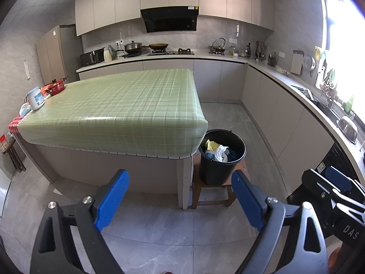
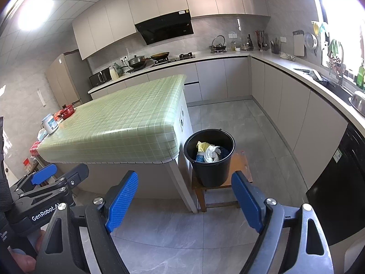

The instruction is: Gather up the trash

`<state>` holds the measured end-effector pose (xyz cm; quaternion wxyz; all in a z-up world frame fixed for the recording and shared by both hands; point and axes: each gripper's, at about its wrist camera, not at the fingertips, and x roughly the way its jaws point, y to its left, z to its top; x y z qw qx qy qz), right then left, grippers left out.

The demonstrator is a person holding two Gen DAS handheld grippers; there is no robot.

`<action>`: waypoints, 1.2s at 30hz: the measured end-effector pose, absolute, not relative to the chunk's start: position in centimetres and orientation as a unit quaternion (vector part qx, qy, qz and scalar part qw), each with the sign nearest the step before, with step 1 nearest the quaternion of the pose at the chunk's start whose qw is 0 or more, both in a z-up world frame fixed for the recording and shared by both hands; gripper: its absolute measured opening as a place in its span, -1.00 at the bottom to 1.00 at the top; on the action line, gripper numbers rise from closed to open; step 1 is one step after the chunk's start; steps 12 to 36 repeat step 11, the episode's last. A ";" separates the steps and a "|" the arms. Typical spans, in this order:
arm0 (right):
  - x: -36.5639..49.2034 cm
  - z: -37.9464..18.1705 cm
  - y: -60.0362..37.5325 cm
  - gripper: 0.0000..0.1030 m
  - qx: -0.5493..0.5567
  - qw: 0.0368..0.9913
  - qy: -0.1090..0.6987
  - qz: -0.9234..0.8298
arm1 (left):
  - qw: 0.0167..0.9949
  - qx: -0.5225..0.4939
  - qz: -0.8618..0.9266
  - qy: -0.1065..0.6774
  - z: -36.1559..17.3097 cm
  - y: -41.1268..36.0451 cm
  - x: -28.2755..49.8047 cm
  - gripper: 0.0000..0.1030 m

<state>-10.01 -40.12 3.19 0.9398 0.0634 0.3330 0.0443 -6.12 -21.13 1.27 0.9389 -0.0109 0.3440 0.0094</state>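
Right now, through my left wrist view, my left tool (image 1: 180, 202) hangs over bare floor with its blue pads spread wide and nothing between them. Ahead and a little to the right of it stands the black bucket (image 1: 222, 159) on a small wooden stool (image 1: 209, 193), tucked against the near corner of the desk (image 1: 118, 109) with the green checked cover. Inside the bucket I see the trash (image 1: 217, 151): crumpled yellow, white and blue pieces heaped together. That heap has no long axis I can make out; the bucket itself stands upright, mouth up, so any approach has to come from above its rim. My right tool (image 1: 330, 189) shows at the right edge of this view, level with the left one.

From my right wrist view, the right tool (image 2: 184, 202) is likewise spread wide and empty, aimed down at the floor. The bucket (image 2: 209, 159) lies ahead of it, nearly centred between the pads but well apart from them, further up the view. The trash (image 2: 208, 151) sits low inside, below the rim. I see no loose trash on the desk top or the floor from here. My left tool (image 2: 45, 178) shows at the lower left, beside this one.

I judge the two tools about equally near the bucket; the right one lines up with it slightly better.
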 end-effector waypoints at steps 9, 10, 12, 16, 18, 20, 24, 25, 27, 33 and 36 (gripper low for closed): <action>-9.7 2.9 -40.1 0.66 0.061 0.938 0.339 0.039 | 0.949 -0.021 -0.017 0.315 1.8 -21.3 -6.5 0.79; -9.6 2.9 -40.2 0.66 0.062 0.938 0.340 0.038 | 0.948 -0.020 -0.017 0.316 1.9 -21.4 -6.4 0.79; -9.6 2.9 -40.2 0.66 0.062 0.938 0.340 0.036 | 0.947 -0.016 -0.017 0.321 1.9 -21.5 -6.2 0.80; -9.6 2.9 -40.2 0.66 0.062 0.938 0.340 0.036 | 0.947 -0.016 -0.017 0.321 1.9 -21.5 -6.2 0.80; -9.6 2.9 -40.2 0.66 0.062 0.938 0.340 0.036 | 0.947 -0.016 -0.017 0.321 1.9 -21.5 -6.2 0.80; -9.6 2.9 -40.2 0.66 0.062 0.938 0.340 0.036 | 0.947 -0.016 -0.017 0.321 1.9 -21.5 -6.2 0.80; -9.6 2.9 -40.2 0.66 0.062 0.938 0.340 0.036 | 0.947 -0.016 -0.017 0.321 1.9 -21.5 -6.2 0.80; -9.6 2.9 -40.2 0.66 0.062 0.938 0.340 0.036 | 0.947 -0.016 -0.017 0.321 1.9 -21.5 -6.2 0.80; -9.6 2.9 -40.2 0.66 0.062 0.938 0.340 0.036 | 0.947 -0.016 -0.017 0.321 1.9 -21.5 -6.2 0.80; -9.6 2.9 -40.2 0.66 0.062 0.938 0.340 0.036 | 0.947 -0.016 -0.017 0.321 1.9 -21.5 -6.2 0.80; -9.6 2.9 -40.2 0.66 0.062 0.938 0.340 0.036 | 0.947 -0.016 -0.017 0.321 1.9 -21.5 -6.2 0.80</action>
